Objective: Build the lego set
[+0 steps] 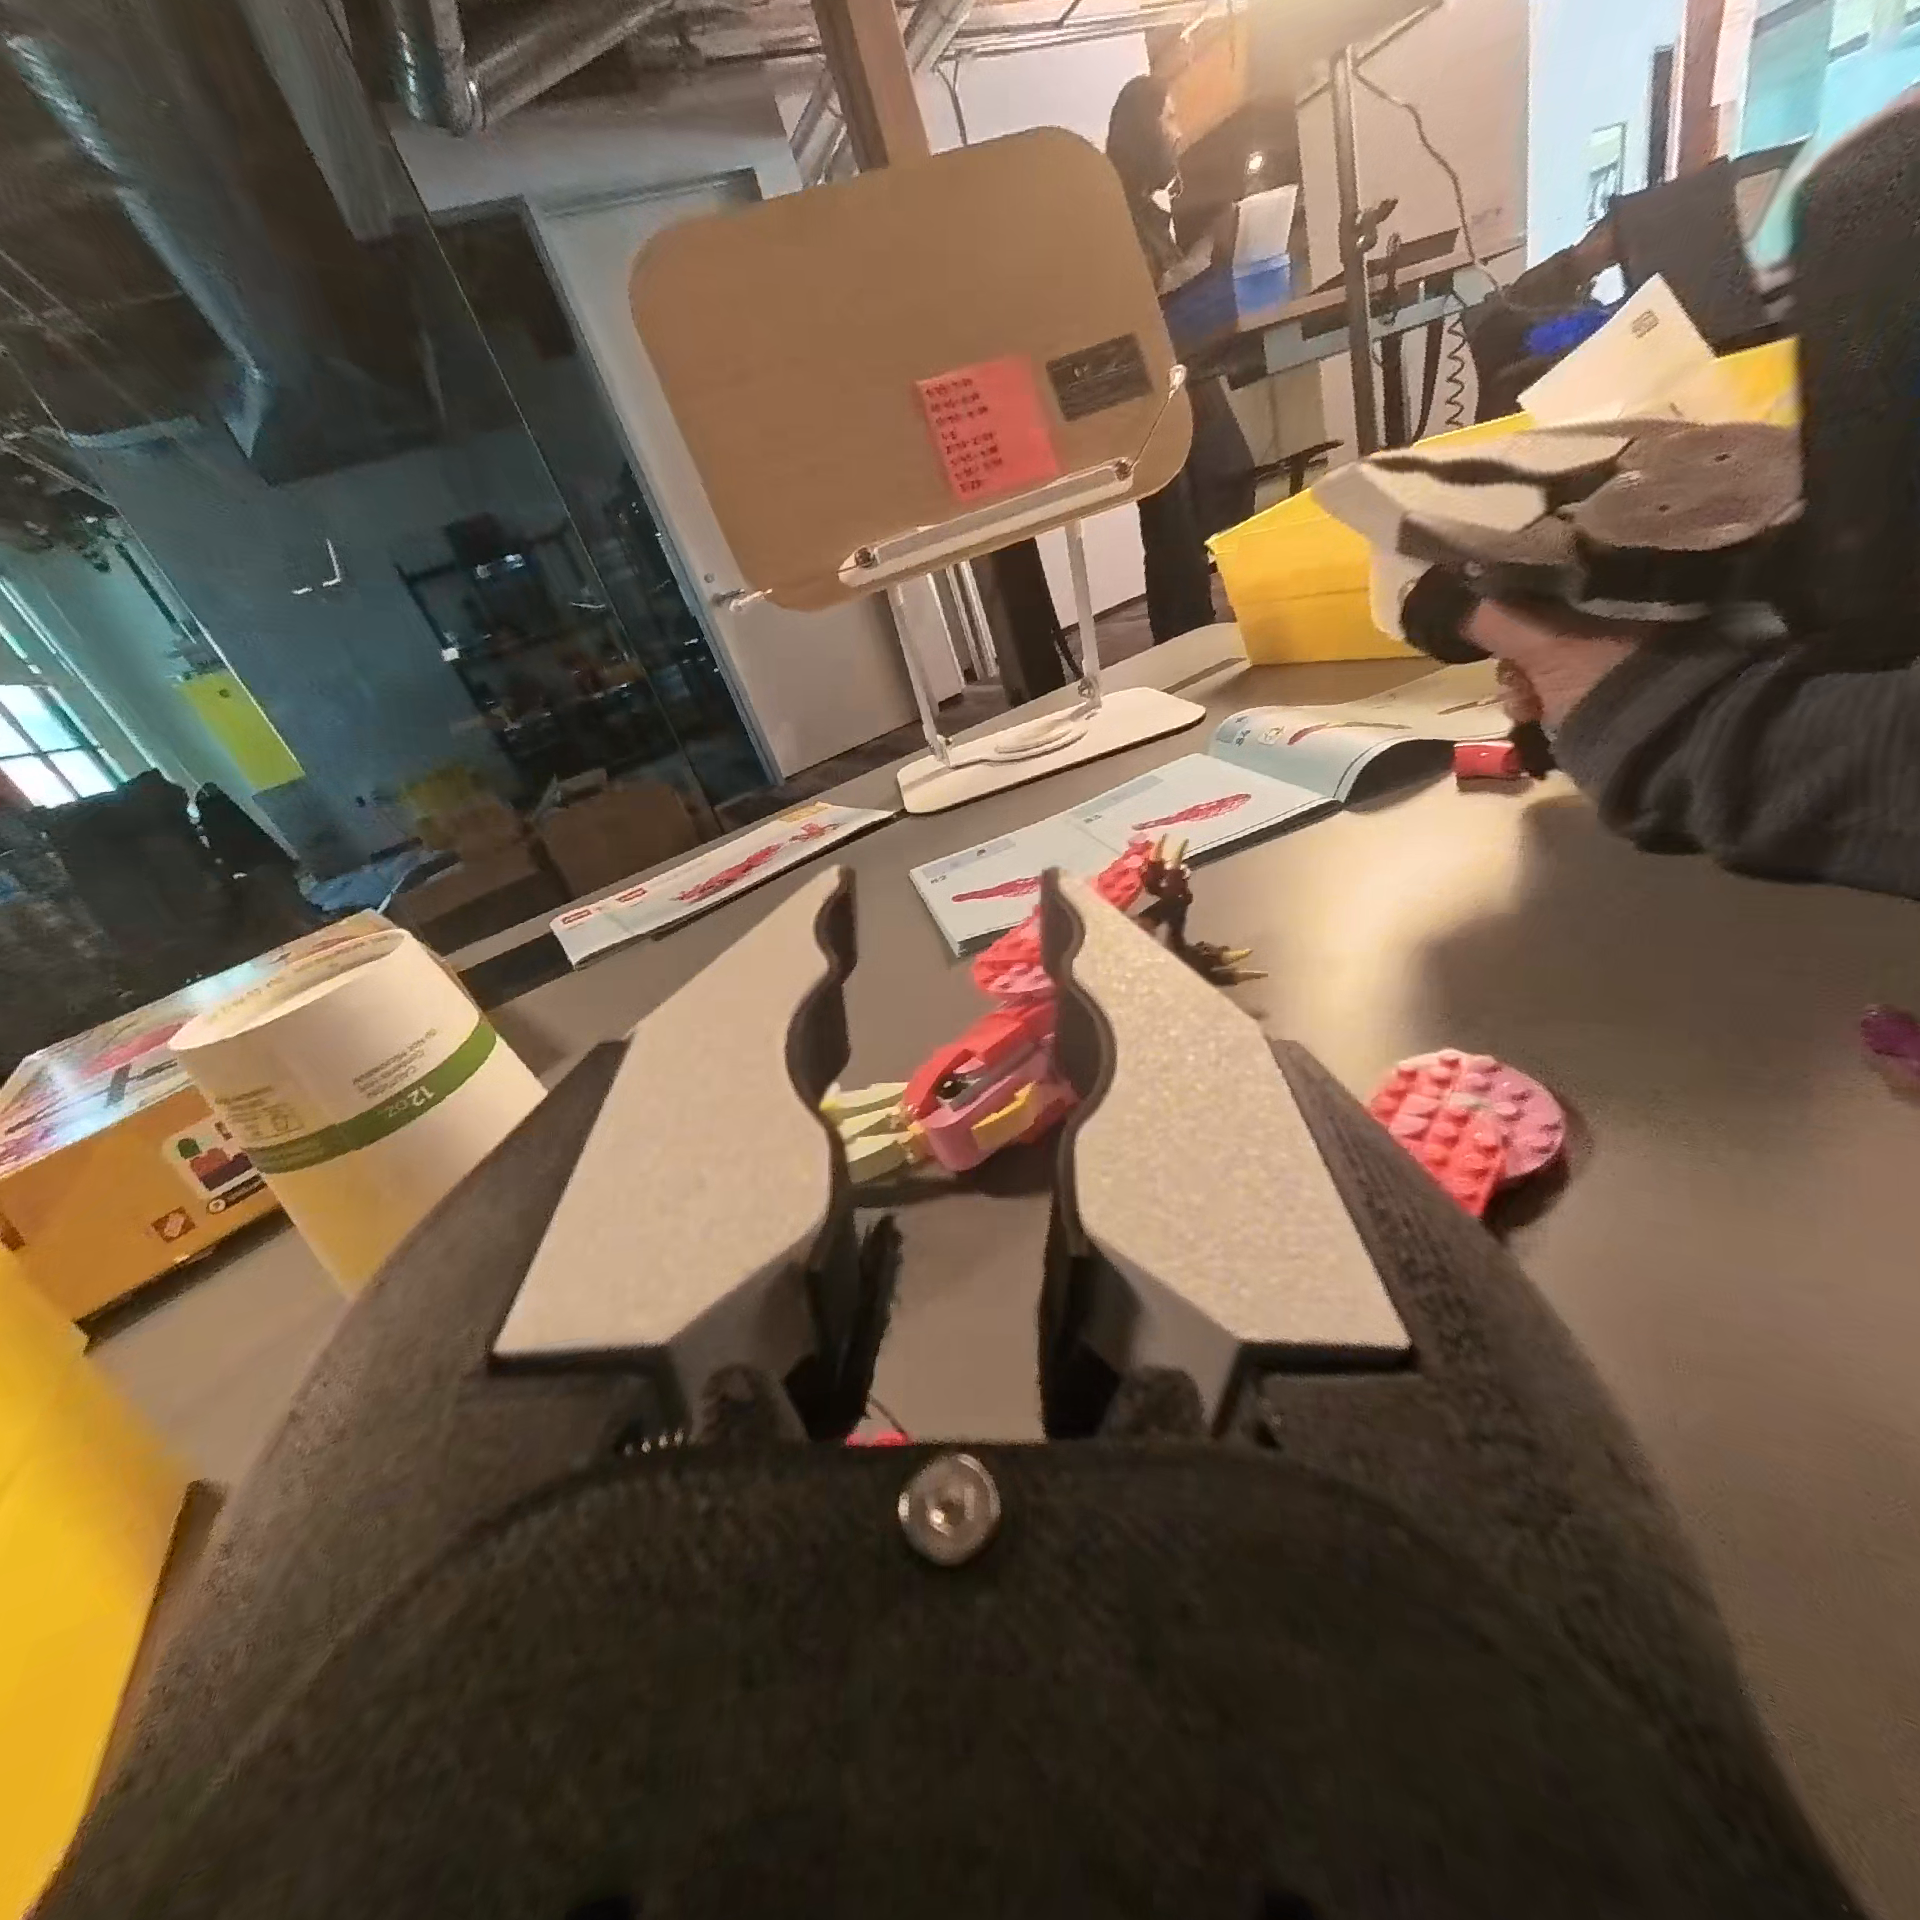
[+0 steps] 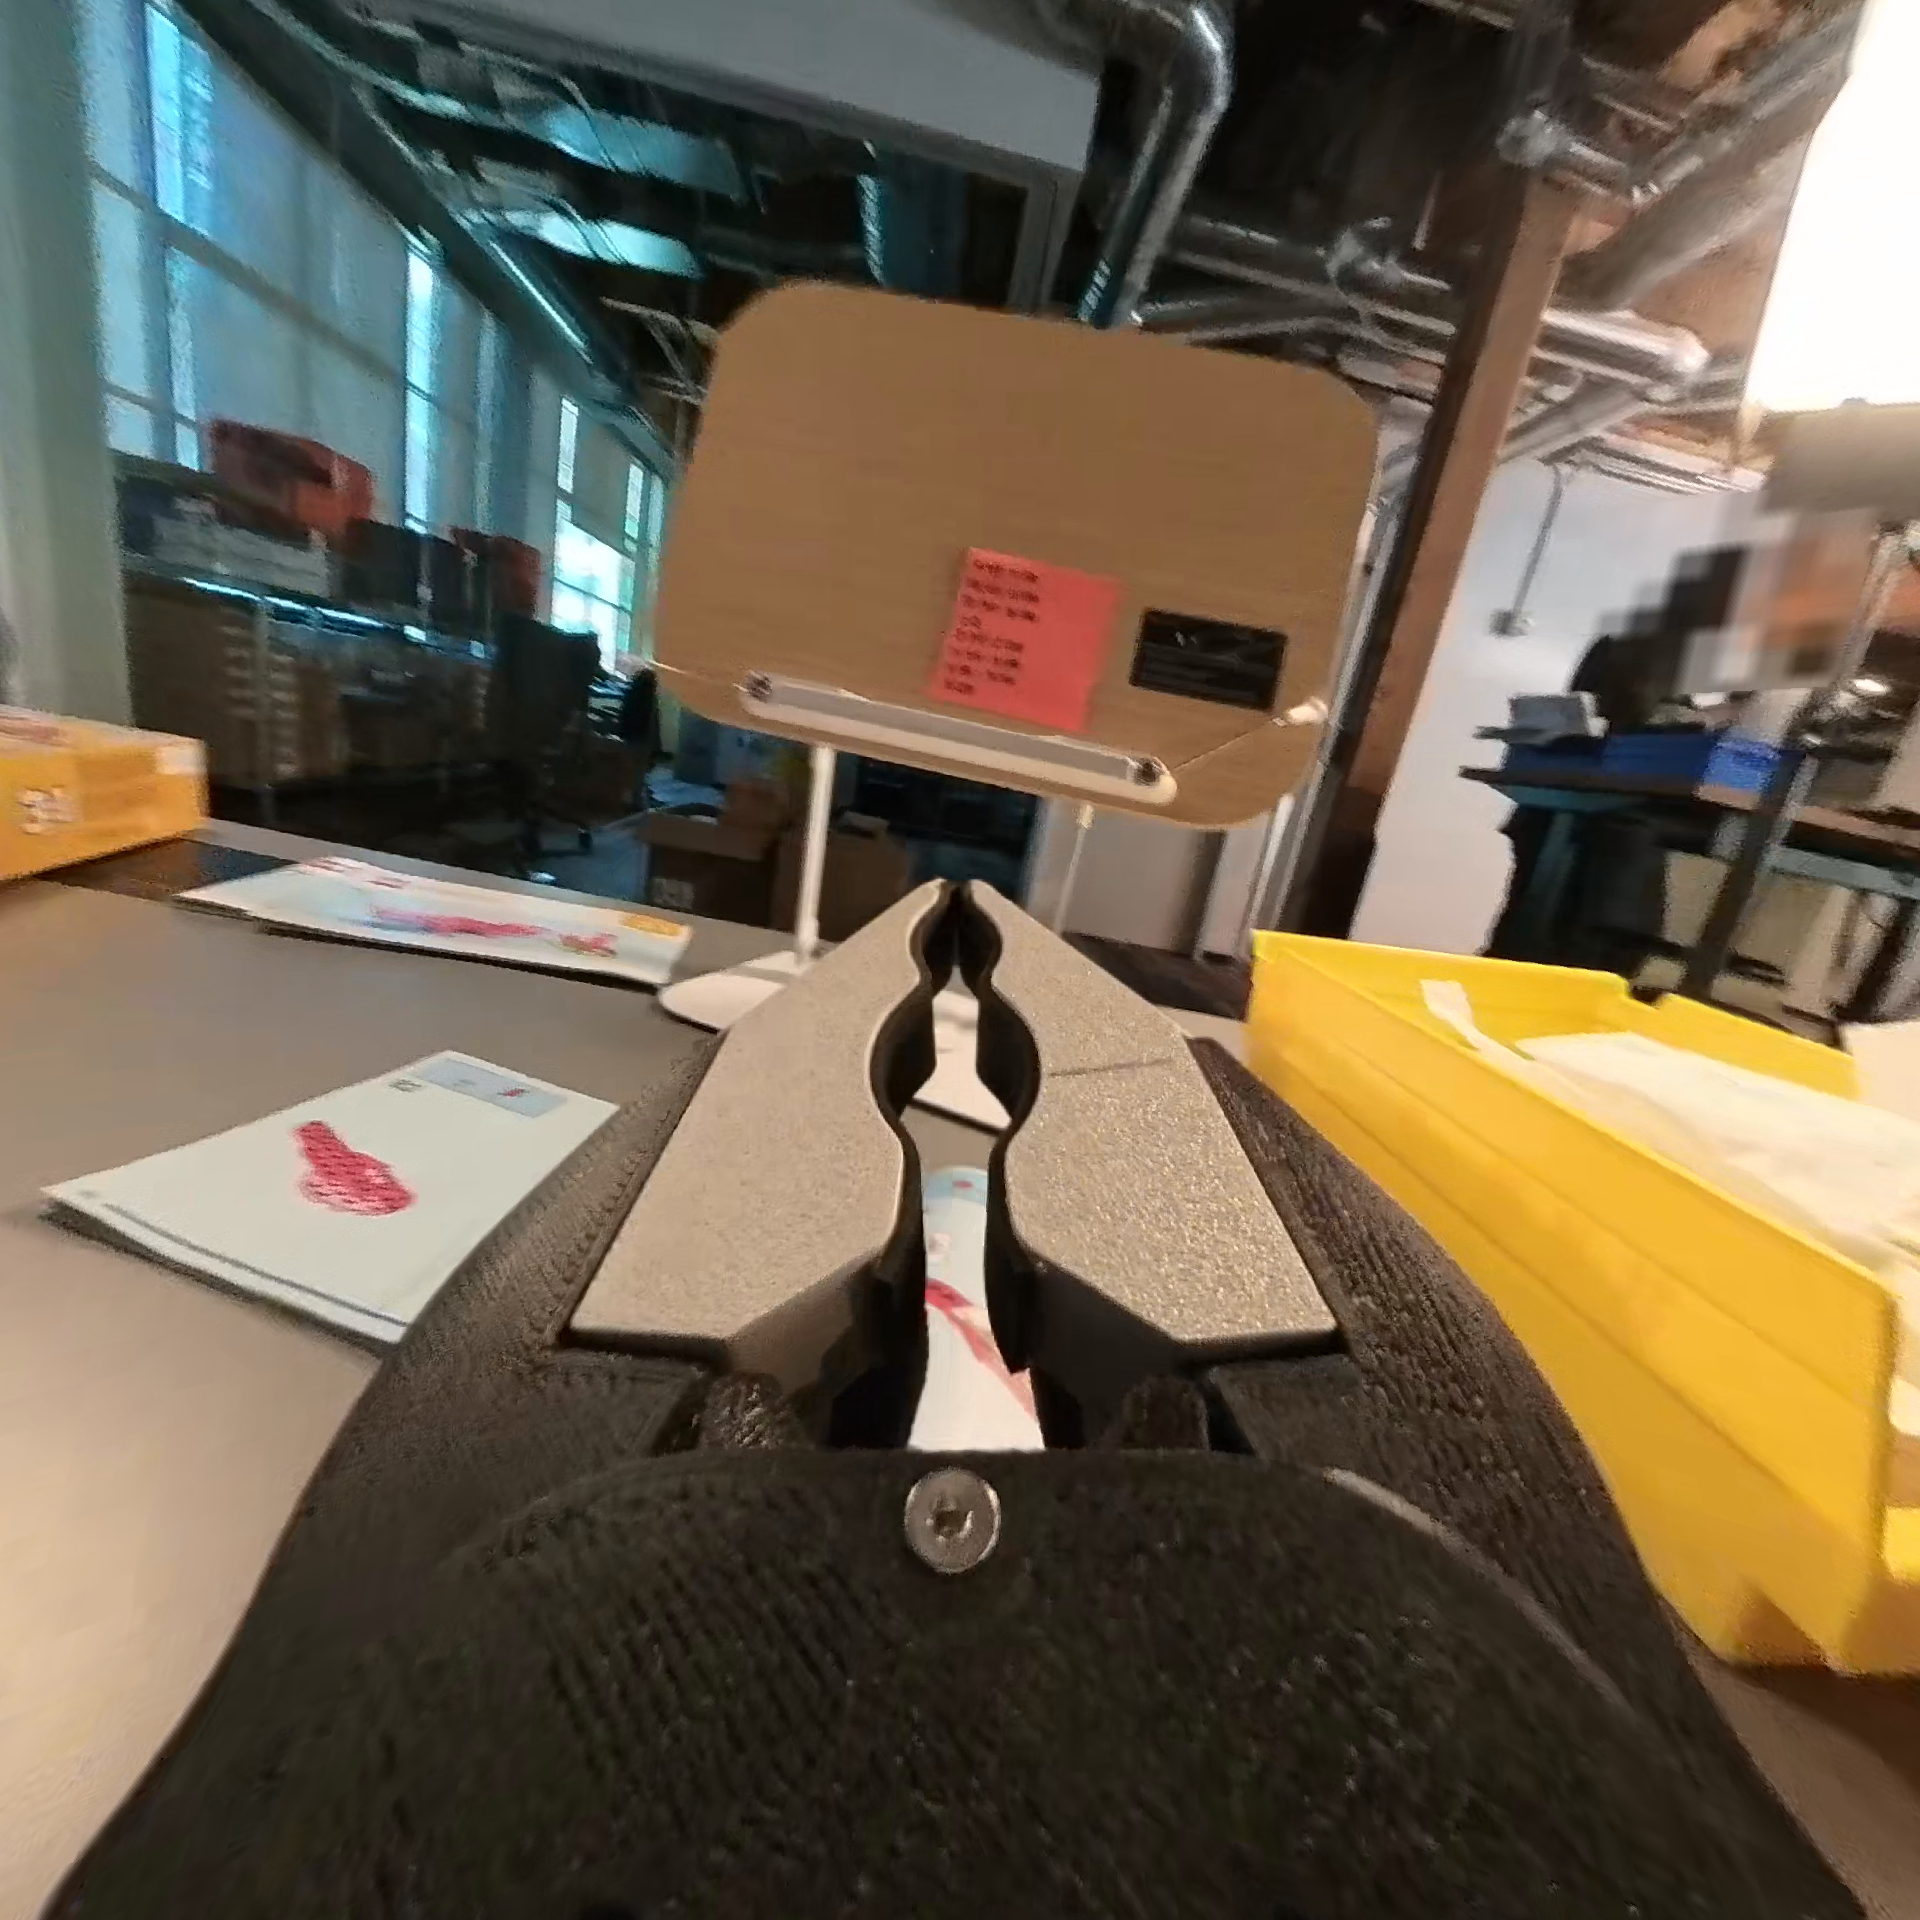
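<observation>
Left gripper (image 1: 951, 904) hovers with jaws apart over the red brick model (image 1: 977, 1091), not gripping it; right gripper (image 2: 954, 899) is pinched together on nothing, above the booklet (image 2: 343, 1174)

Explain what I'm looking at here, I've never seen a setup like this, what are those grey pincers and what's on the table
There is no robot: a person holds a two-finger gripper in each hand, and a camera on each looks forward along its grey fingers.

One picture is from the left gripper. Its jaws stand apart over a red and pink brick-built model on the grey table; the model lies between the fingers, but no grip on it is plain. Nearby are a white paper cup, a pink studded round plate, open instruction booklets and a wooden book stand.

The other picture is from the right gripper. Its tips meet with nothing between them, above a booklet page. A yellow bin sits to its right.
</observation>
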Demonstrator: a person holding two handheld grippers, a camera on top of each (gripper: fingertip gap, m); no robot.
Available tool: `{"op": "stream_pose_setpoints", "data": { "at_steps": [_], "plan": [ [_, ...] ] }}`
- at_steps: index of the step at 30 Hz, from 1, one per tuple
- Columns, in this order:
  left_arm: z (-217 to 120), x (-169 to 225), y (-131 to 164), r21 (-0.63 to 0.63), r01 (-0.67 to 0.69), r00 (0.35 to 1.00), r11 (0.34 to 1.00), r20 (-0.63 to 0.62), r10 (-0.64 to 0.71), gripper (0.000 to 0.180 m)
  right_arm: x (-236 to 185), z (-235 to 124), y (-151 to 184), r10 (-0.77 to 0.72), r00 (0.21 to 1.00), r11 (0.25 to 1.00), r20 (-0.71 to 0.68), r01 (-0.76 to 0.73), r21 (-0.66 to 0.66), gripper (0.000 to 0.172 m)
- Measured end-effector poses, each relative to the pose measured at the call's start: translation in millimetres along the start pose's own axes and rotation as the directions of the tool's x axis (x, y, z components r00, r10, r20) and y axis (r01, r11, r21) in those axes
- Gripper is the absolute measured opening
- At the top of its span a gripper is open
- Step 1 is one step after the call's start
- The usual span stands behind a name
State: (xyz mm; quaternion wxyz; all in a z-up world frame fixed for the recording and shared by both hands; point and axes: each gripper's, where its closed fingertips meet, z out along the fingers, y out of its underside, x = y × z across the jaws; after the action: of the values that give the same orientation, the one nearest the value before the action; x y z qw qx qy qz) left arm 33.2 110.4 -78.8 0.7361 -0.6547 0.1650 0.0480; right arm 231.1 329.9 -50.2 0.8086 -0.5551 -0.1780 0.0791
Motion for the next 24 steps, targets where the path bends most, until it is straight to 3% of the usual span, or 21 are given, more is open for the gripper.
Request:
{"op": "stream_pose_setpoints", "data": {
  "at_steps": [3,9,11,16,18,20,22,24],
  "plan": [
    [-2,-1,0,-0.004,-0.022,1.0,1.0,0.011,0.022,0.029,-15,-4,-8,-0.015,0.996,0.999,0.086,0.012,0.038,0.0],
    [-8,11,-7,0.0,-0.072,0.997,0.997,0.002,0.072,0.031,-22,-11,-12,-0.113,0.989,0.992,0.093,0.107,0.059,0.0],
    [-23,6,-24,0.059,-0.04,0.998,0.997,0.06,0.036,0.033,-21,-9,-10,-0.122,0.989,0.992,0.085,0.118,0.052,0.0],
    [-82,13,-69,0.127,0.016,1.0,0.992,0.012,-0.018,0.033,-22,-7,-4,-0.155,0.985,0.988,0.08,0.154,0.018,0.001],
    [-121,-15,-105,0.22,-0.037,0.993,0.975,0.114,0.012,0.036,-23,-6,-3,-0.185,0.98,0.983,0.073,0.185,0.009,0.002],
    [-164,-73,-132,0.25,-0.112,0.939,0.962,0.343,0.02,0.039,-25,-5,-1,-0.212,0.975,0.977,0.068,0.213,-0.001,0.002],
    [-196,-139,-130,0.113,-0.116,0.848,0.987,0.529,0.039,0.043,-24,-4,1,-0.227,0.972,0.973,0.057,0.228,-0.013,0.003],
    [-215,-192,-104,-0.104,-0.022,0.802,0.994,0.592,0.08,0.047,-22,-4,2,-0.229,0.972,0.973,0.047,0.231,-0.023,0.003]
  ]
}}
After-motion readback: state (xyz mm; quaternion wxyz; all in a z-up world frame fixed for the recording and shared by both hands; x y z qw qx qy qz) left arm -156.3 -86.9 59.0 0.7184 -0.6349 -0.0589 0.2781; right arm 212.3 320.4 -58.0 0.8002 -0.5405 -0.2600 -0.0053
